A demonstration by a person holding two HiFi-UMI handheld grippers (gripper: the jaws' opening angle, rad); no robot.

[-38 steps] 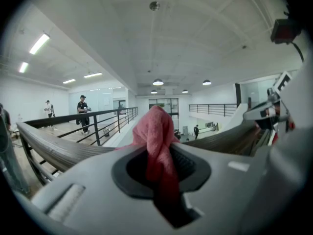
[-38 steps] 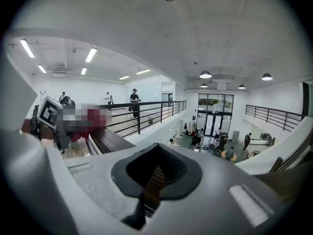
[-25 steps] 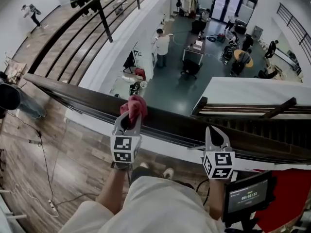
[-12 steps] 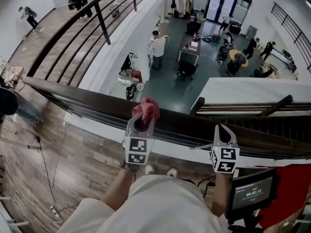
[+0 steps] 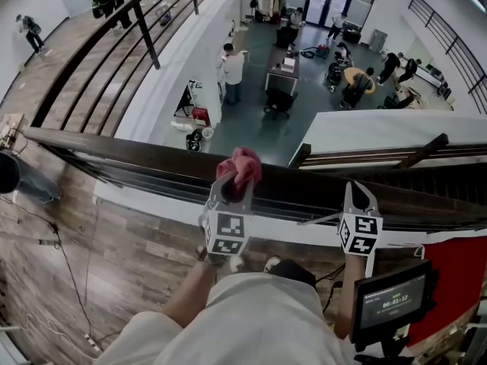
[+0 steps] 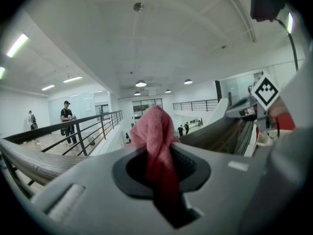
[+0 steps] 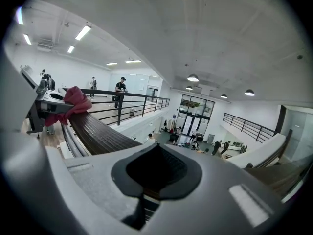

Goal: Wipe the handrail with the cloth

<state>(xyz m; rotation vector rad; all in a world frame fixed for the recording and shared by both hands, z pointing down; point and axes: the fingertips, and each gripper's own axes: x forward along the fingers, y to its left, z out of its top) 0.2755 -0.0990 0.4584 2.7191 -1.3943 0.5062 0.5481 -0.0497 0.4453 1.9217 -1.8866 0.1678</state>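
The left gripper (image 5: pixel 234 185) pinches a crumpled pink cloth (image 5: pixel 240 163) between its 2 jaws; the left gripper view shows the fabric wedged in the slot and bunched up past the tips. The bunch sits on top of the dark brown wooden handrail (image 5: pixel 122 152), touching its upper face, with the gripper reaching in from the near side. The right gripper (image 5: pixel 358 194) has its jaws pressed together on nothing, and its tips lie over the near edge of the same rail, well apart from the cloth

Compared with 1 second ago, the cloth and left gripper have slid to the person's right along the rail, closer to where the lower stair railing (image 5: pixel 365 158) meets it. The right gripper has shifted rightward too

The rail lies bare to the left of the cloth as far as the frame edge, and bare between the 2 grippers. Beyond its far edge is a drop to a lower floor with people and desks. A small black monitor (image 5: pixel 389 301) stands near the right gripper, on the near side
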